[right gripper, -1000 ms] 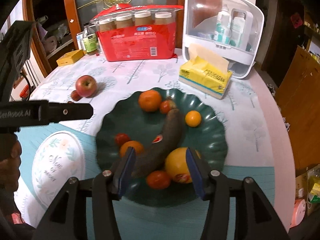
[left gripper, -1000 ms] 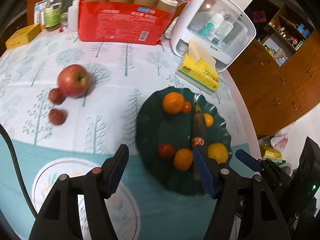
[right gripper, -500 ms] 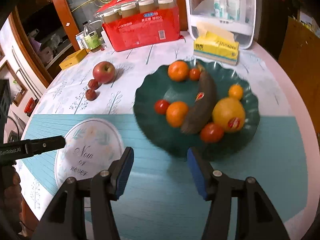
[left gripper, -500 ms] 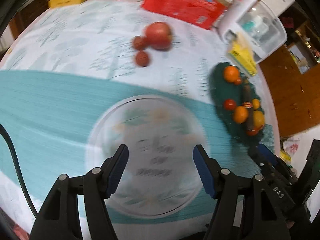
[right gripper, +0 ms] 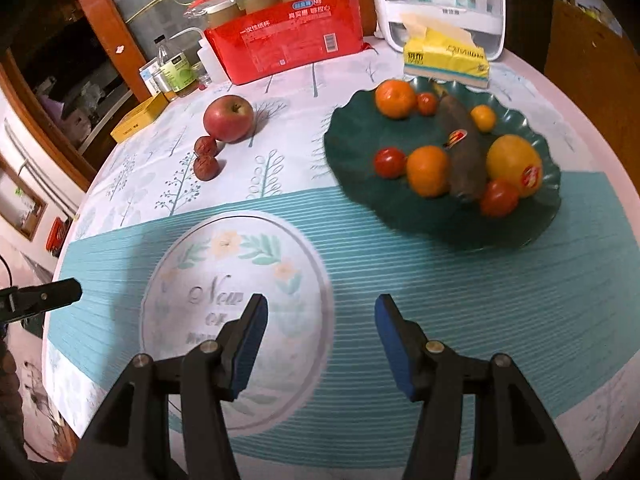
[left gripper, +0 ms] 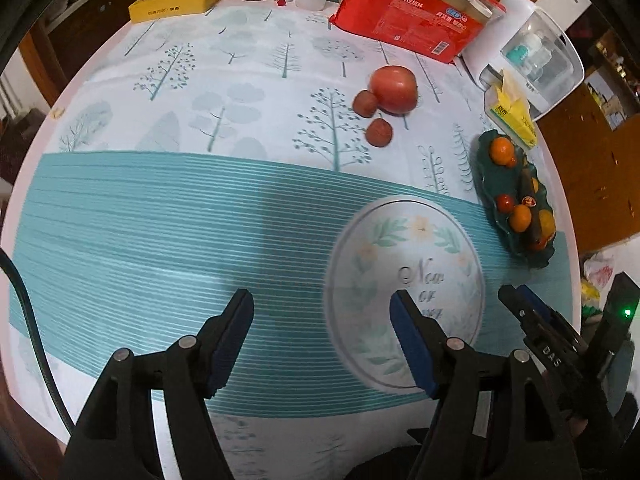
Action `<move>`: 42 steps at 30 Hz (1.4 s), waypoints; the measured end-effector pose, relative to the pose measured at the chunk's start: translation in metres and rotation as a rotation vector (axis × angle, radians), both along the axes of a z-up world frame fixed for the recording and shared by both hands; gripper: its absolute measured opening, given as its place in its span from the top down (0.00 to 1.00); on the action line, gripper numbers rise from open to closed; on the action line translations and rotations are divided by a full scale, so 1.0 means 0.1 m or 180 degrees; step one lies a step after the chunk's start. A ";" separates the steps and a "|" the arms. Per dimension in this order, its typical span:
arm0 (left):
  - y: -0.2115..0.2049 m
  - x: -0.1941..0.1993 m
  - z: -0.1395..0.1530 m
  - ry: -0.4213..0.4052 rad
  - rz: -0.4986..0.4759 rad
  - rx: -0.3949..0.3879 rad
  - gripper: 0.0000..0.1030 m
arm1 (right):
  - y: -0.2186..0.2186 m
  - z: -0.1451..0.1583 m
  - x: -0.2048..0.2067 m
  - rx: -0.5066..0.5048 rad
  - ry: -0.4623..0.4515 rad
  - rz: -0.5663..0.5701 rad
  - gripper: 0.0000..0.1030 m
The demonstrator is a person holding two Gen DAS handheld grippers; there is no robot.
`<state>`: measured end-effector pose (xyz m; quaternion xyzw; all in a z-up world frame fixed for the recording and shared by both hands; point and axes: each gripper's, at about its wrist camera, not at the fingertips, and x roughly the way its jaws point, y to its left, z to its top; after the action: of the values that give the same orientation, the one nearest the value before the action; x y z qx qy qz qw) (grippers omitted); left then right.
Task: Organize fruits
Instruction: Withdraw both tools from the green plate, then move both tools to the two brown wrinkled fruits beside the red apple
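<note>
My left tool (left gripper: pixel 322 312) hung wide open and empty over the desk (left gripper: pixel 160 240), the apple (left gripper: pixel 393 89) and two small fruits (left gripper: pixel 372 118) ahead to its right. My right tool (right gripper: pixel 320 320), equally open and empty, faced the green plate (right gripper: pixel 360 136); its dark banana (right gripper: pixel 460 148) lay pointing away, nearer this hand.

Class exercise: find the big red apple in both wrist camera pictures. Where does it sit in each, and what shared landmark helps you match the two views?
Left wrist view: the apple lies upper right of centre, on the tree-print cloth.
Right wrist view: the apple lies upper left of centre, left of the green plate.
Shared landmark: the two small dark red fruits beside the apple.
</note>
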<state>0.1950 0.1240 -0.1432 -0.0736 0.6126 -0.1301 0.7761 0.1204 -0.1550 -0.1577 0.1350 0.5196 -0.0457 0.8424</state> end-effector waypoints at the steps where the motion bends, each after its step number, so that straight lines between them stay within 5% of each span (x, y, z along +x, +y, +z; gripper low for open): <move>1: 0.03 0.04 0.01 0.0005 -0.0036 0.0028 0.33 | 0.04 -0.01 0.01 0.0012 -0.0004 -0.0023 0.45; 13: 0.19 0.76 0.22 -0.0102 -0.0583 0.0246 0.27 | 0.54 -0.13 0.29 -0.0116 -0.0098 -0.0177 0.45; 29: -0.34 1.76 0.39 -0.0475 -0.1248 0.0336 0.22 | 0.89 0.07 1.04 -0.0432 -0.0465 0.0173 0.45; 42: -0.69 2.11 -0.12 -0.0268 -0.1336 0.0066 0.20 | 1.27 -0.06 1.42 -0.0780 -0.0614 0.0796 0.45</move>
<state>0.4062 0.0553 -0.1550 0.0691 0.5828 -0.2854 0.7577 0.2629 -0.0284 -0.1635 -0.0304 0.4398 0.0095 0.8975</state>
